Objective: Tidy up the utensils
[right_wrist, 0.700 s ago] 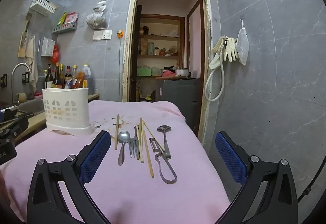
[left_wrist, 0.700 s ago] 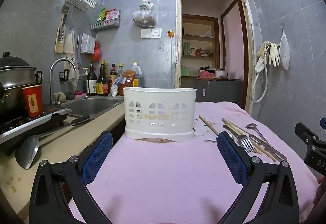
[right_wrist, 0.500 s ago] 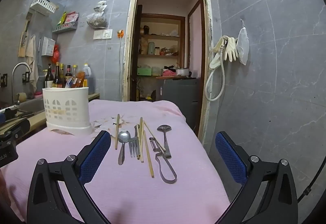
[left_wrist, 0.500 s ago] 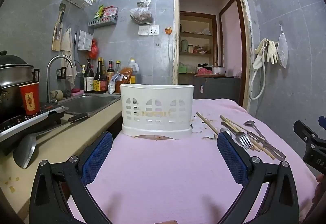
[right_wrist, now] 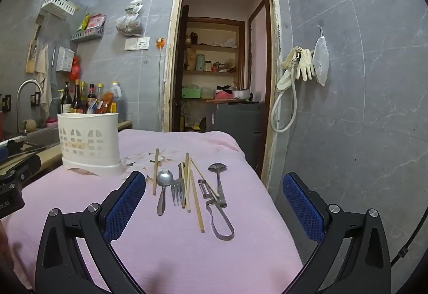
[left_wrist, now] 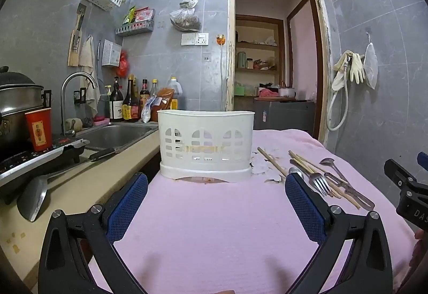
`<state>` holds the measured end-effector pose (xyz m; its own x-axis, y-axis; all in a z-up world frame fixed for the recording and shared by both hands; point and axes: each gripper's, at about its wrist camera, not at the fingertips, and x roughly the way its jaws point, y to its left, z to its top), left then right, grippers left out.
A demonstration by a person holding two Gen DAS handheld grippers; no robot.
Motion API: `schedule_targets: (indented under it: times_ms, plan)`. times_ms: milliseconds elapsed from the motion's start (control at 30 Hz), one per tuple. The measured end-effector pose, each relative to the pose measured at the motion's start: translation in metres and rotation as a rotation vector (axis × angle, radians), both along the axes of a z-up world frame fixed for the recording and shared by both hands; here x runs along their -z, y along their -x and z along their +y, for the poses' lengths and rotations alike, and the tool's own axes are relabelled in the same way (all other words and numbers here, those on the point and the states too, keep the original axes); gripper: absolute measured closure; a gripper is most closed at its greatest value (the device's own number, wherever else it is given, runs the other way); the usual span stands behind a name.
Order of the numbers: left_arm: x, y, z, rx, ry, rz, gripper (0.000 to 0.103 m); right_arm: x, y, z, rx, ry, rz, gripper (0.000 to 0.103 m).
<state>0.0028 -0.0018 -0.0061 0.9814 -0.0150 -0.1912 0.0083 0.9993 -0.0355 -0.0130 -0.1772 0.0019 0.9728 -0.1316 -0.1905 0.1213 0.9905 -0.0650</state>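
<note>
A white slotted utensil holder (left_wrist: 206,144) (right_wrist: 89,142) stands upright on a pink cloth (left_wrist: 214,227), straight ahead of my left gripper (left_wrist: 215,203), which is open and empty. To its right lie the utensils: a spoon (right_wrist: 163,184), a fork (right_wrist: 178,191), several wooden chopsticks (right_wrist: 196,203), a peeler (right_wrist: 216,208) and a small ladle (right_wrist: 218,173). My right gripper (right_wrist: 214,200) hovers open just short of them, holding nothing. The same utensils (left_wrist: 321,181) show at the right in the left wrist view.
A counter on the left carries a sink (left_wrist: 115,134), a faucet (left_wrist: 76,80), bottles (left_wrist: 131,104), a red cup (left_wrist: 38,128), a pot (left_wrist: 16,104) and a spatula (left_wrist: 34,195). An open doorway (right_wrist: 219,66) lies behind. The cloth's right edge (right_wrist: 267,187) drops off beside a tiled wall.
The left wrist view has shifted slightly, so the holder sits a little further left and lower. The right wrist view is almost unchanged. Both grippers stay open.
</note>
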Motion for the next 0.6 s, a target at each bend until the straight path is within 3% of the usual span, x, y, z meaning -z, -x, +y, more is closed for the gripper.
schedule_targets:
  times_ms: [600]
  plan:
    - [0.0026,-0.0003,0.0008,-0.002,0.008,0.013,0.002,-0.0002,-0.0010,0.0032,-0.014,0.007,0.010,0.000]
